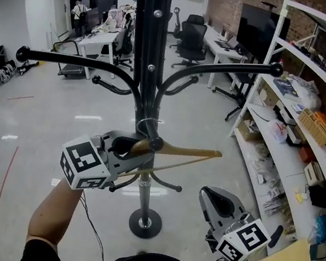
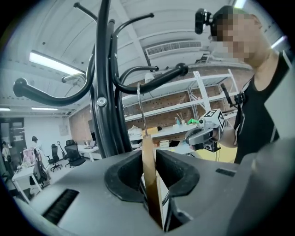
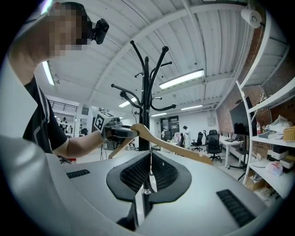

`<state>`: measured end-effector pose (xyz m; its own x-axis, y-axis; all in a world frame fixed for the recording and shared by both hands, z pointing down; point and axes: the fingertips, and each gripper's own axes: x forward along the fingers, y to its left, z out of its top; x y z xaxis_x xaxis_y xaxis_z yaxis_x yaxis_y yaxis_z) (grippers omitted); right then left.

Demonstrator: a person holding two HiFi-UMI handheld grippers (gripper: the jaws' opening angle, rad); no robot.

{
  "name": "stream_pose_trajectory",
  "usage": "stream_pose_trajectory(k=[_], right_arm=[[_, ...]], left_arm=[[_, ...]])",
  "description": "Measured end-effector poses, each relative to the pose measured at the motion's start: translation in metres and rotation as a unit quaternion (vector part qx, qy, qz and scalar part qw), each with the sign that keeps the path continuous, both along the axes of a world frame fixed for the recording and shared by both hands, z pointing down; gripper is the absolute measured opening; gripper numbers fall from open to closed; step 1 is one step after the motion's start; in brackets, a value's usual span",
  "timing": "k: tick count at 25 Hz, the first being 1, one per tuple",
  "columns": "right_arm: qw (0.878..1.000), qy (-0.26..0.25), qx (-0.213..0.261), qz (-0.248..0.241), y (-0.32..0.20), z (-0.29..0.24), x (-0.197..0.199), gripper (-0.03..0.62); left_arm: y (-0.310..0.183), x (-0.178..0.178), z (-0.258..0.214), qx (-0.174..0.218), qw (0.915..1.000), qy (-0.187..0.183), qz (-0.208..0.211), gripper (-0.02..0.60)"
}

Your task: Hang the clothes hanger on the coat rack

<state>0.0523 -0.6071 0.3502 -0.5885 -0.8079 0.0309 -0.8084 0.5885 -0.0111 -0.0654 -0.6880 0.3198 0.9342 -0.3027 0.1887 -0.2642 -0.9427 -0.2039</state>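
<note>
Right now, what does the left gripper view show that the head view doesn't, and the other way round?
Only the left gripper view: the hanger standing between the jaws of the left gripper, with a sliver of gap beside the wood, plus the head camera the person wears.
Only the head view: the coat rack's floor base and the hanger's full span.
Both: the wire hook looped over a rack arm, and the right gripper, empty, held off to the side.
</note>
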Motion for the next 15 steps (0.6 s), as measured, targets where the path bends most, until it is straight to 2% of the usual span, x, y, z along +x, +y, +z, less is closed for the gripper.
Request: stream_pose_trajectory(k=[6,15], right_arm=[[1.0,-0.001,0.006,-0.005,0.0015,-0.0042,-0.0018,0.009],[1.0,-0.002,0.004,-0.011,0.0046,-0.0035,0.0011,0.009]], left_arm=[[0.004,-0.0049,-0.0022,0.022,0.9997,-0.004,-0.009,0.09],[0.0067,-0.01,-0.0061,0.031,0.999,0.007,-0.031,0.098]])
